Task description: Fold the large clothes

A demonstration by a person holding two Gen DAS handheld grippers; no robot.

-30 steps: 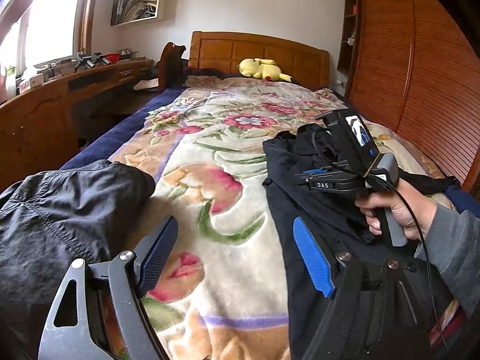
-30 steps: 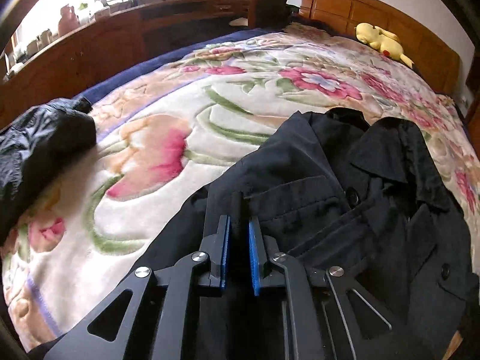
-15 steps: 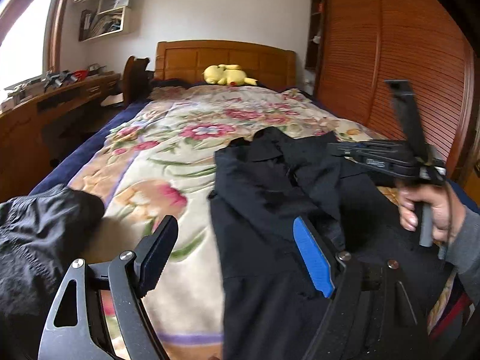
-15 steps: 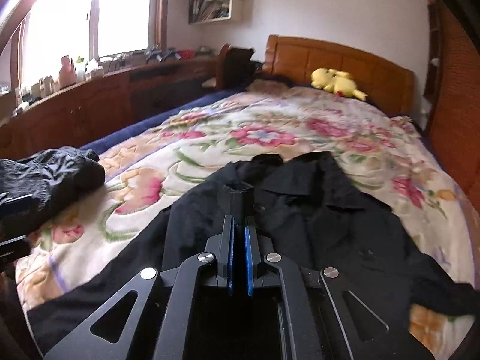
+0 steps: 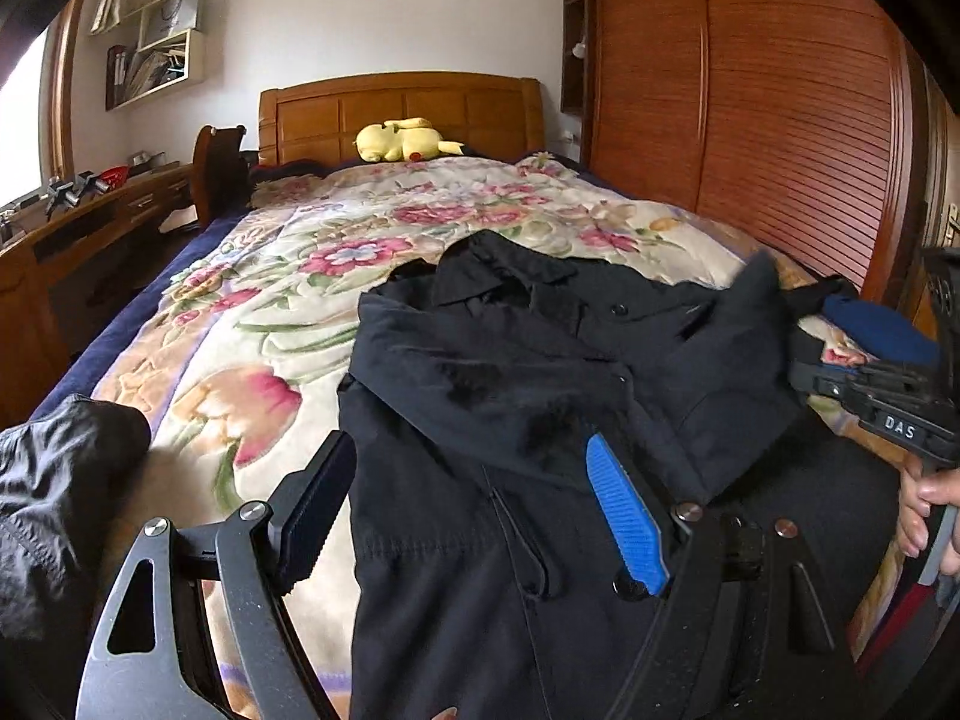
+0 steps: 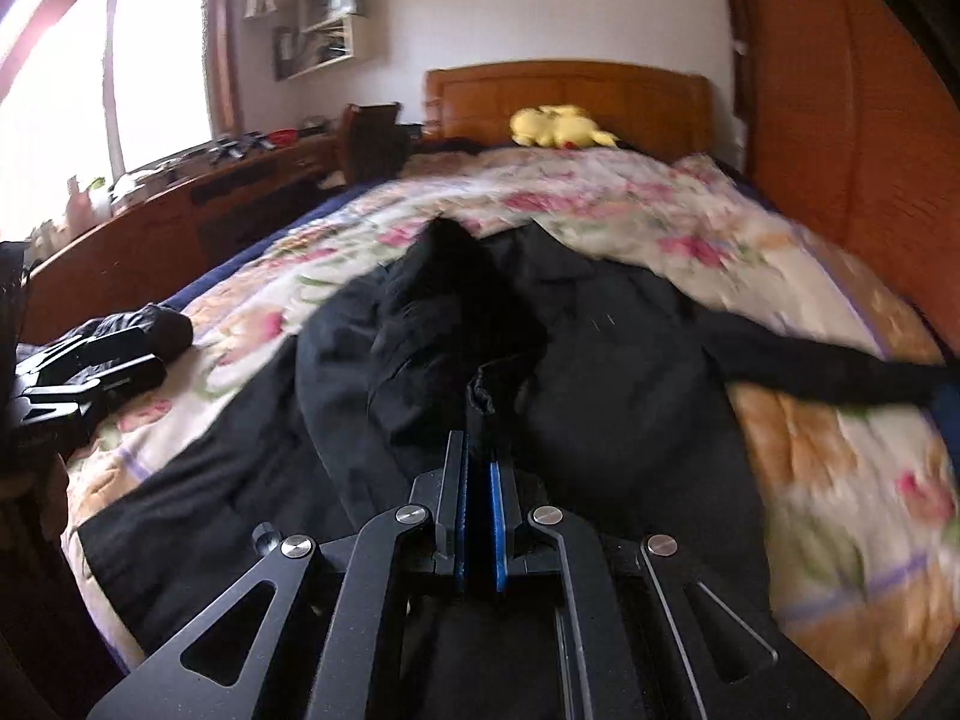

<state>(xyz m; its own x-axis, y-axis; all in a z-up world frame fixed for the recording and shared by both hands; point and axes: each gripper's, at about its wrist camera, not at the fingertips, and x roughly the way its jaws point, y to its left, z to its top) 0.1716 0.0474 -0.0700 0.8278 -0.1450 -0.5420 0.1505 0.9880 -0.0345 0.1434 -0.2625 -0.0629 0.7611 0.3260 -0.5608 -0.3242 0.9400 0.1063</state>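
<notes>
Black coat (image 5: 528, 396) lies spread on floral blanket (image 5: 312, 300), on the near half of the bed, collar toward the headboard (image 5: 399, 102). R gripper (image 6: 478, 480): jaws closed tight on a pinch of coat fabric, cloth bunched into a raised ridge just ahead of the pads; frame blurred. L gripper (image 5: 474, 498): jaws wide apart, nothing between them, hovering over coat's near L edge; dark L finger (image 5: 315, 501) over blanket at coat's border, blue-padded R finger (image 5: 627, 522) over the cloth. One sleeve (image 6: 828, 372) trails out R across blanket toward bed's R edge. Free blanket: broad strip L of coat, plus whole far half up to yellow plush toy (image 5: 402, 141) at headboard. L side near edge: crumpled dark garment (image 5: 60, 480), apart from coat. R edge of bed runs close along slatted wooden wardrobe (image 5: 780, 120). L of bed: wooden desk (image 5: 90, 228) w/ small items, wall shelves (image 5: 156, 36) above, bright window (image 6: 120, 78). In L view, a hand (image 5: 927, 510) grips R gripper's handle at far R.
</notes>
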